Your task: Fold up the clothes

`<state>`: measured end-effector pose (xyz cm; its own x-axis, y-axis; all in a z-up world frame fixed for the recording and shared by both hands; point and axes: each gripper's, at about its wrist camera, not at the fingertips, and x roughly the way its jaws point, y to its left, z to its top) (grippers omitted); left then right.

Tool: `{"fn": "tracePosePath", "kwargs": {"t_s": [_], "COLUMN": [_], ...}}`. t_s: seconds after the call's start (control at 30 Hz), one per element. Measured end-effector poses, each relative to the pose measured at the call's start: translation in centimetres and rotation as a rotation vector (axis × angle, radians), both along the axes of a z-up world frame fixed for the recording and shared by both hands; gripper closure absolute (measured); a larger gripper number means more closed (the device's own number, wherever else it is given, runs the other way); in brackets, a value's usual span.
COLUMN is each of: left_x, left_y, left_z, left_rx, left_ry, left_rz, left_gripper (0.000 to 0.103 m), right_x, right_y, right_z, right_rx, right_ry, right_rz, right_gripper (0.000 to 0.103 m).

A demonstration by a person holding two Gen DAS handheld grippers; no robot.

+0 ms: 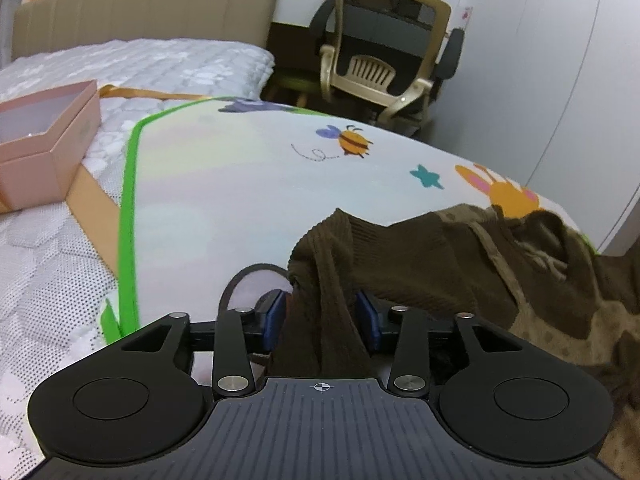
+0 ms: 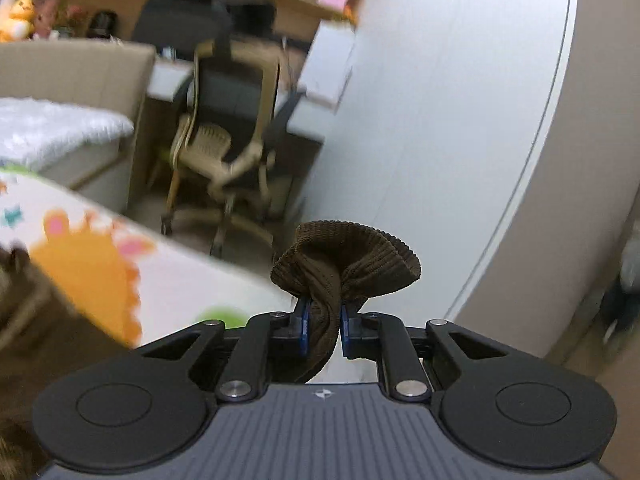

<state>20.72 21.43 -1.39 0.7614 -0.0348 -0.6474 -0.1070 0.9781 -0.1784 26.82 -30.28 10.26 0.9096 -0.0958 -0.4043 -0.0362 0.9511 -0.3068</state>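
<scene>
Pinching a bunched fold of ribbed brown knit, the left gripper (image 1: 322,316) has its blue pads (image 1: 276,314) closed on the sweater (image 1: 440,264), with cloth filling the whole gap between them. The right gripper (image 2: 323,326) is closed the same way, and a ribbed cuff or hem edge of the sweater (image 2: 346,256) mushrooms out just above its pads (image 2: 305,326).

The sweater is the landmark here. From the left gripper's hold the garment runs off to that gripper's right, so its long axis appears to stretch between the two grippers, each gripping one end. That span is what the next move turns on: the body sags loosely between the holds, so a clean fold probably needs both ends carried together and laid flat.

The knit is soft and thick, dark brown with a lighter tan dotted band and a drawstring near what looks like a hood opening; it should drape and slump, not hold a crease.

Under the sweater lies a smooth white play mat (image 1: 224,184) with a green border and printed bee, star and orange animal. Beyond the sweater to the left sits an open pink box (image 1: 60,136) on a quilted white mattress (image 1: 168,64). Farther back stands a beige mesh office chair (image 1: 380,56), blurred in the right view.
</scene>
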Motion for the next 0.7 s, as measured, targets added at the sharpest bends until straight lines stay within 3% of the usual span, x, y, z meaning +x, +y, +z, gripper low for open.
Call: {"fn": "tracePosePath", "kwargs": {"t_s": [0.07, 0.13, 0.27, 0.33, 0.4, 0.43, 0.53, 0.57, 0.6, 0.67, 0.7], "left_x": [0.2, 0.1, -0.9, -1.3, -1.4, -1.5, -1.7, -1.7, -1.8, -1.9, -1.9], "left_y": [-0.4, -0.6, -0.5, -0.7, 0.0, 0.3, 1.4, 1.7, 2.1, 2.8, 3.1], "left_z": [0.4, 1.7, 6.8, 8.0, 7.2, 6.8, 5.6, 5.3, 4.9, 4.1, 3.7], "left_rx": [0.038, 0.07, 0.081, 0.112, 0.09, 0.079, 0.046, 0.035, 0.025, 0.003, -0.008], "left_ry": [-0.006, -0.04, -0.225, -0.289, -0.257, -0.241, -0.194, -0.178, -0.162, -0.13, -0.114], "left_rz": [0.001, 0.006, 0.0, 0.012, 0.036, 0.049, 0.085, 0.098, 0.11, 0.134, 0.147], "left_gripper": [0.088, 0.089, 0.089, 0.089, 0.088, 0.087, 0.079, 0.074, 0.059, 0.038, 0.033], "right_x": [0.3, 0.1, -0.5, 0.8, 2.6, 3.5, 5.4, 5.6, 5.3, 3.4, 2.5], "right_y": [0.1, 0.5, 0.8, 0.2, -0.5, -1.1, -3.3, -4.2, -4.7, -5.0, -5.0], "right_z": [-0.7, 0.7, 3.9, 2.4, -0.2, -1.7, -5.5, -6.4, -6.8, -6.2, -5.8], "right_rx": [0.035, 0.071, 0.113, 0.097, 0.073, 0.085, 0.164, 0.209, 0.223, 0.187, 0.169], "right_ry": [0.004, -0.068, -0.225, -0.194, -0.129, -0.054, 0.167, 0.233, 0.255, 0.232, 0.219], "right_rz": [0.009, 0.042, 0.062, 0.015, -0.047, -0.066, -0.104, -0.105, -0.102, -0.092, -0.087], "right_gripper": [0.091, 0.091, 0.091, 0.091, 0.091, 0.091, 0.08, 0.07, 0.061, 0.053, 0.053]}}
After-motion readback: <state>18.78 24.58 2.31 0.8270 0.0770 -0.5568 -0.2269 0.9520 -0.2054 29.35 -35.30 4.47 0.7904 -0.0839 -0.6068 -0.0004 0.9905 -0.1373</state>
